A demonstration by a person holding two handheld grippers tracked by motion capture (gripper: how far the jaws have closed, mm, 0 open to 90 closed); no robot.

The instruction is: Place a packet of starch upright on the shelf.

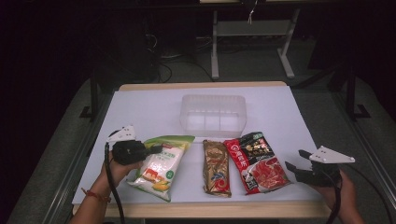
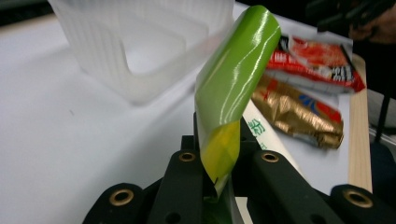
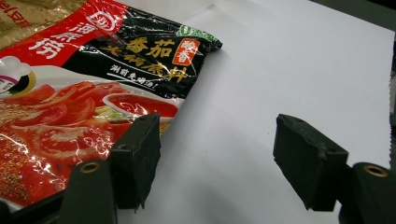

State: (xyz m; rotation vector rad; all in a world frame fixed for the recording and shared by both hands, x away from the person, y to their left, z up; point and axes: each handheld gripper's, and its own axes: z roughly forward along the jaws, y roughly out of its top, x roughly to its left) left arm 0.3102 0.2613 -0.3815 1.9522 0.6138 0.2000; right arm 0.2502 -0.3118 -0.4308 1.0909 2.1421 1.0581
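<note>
Left tongs point(image 2: 219, 186) clenched on the green bag's point(image 1: 159, 168) top edge, near the table's point(image 1: 140, 107) front-left corner; bin point(image 1: 213, 115) lies ahead toward the far edge. Right tongs point(image 3: 217, 158) released, idle.

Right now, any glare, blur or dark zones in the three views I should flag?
High view: room beyond the table nearly black, the lit sheet washes out the clear plastic bin. Left gripper view: glare streaks on the green-and-white bag pinched in the left gripper; bin soft. Right gripper view: specular glints on the red tomato packet; jaws sharp.
</note>
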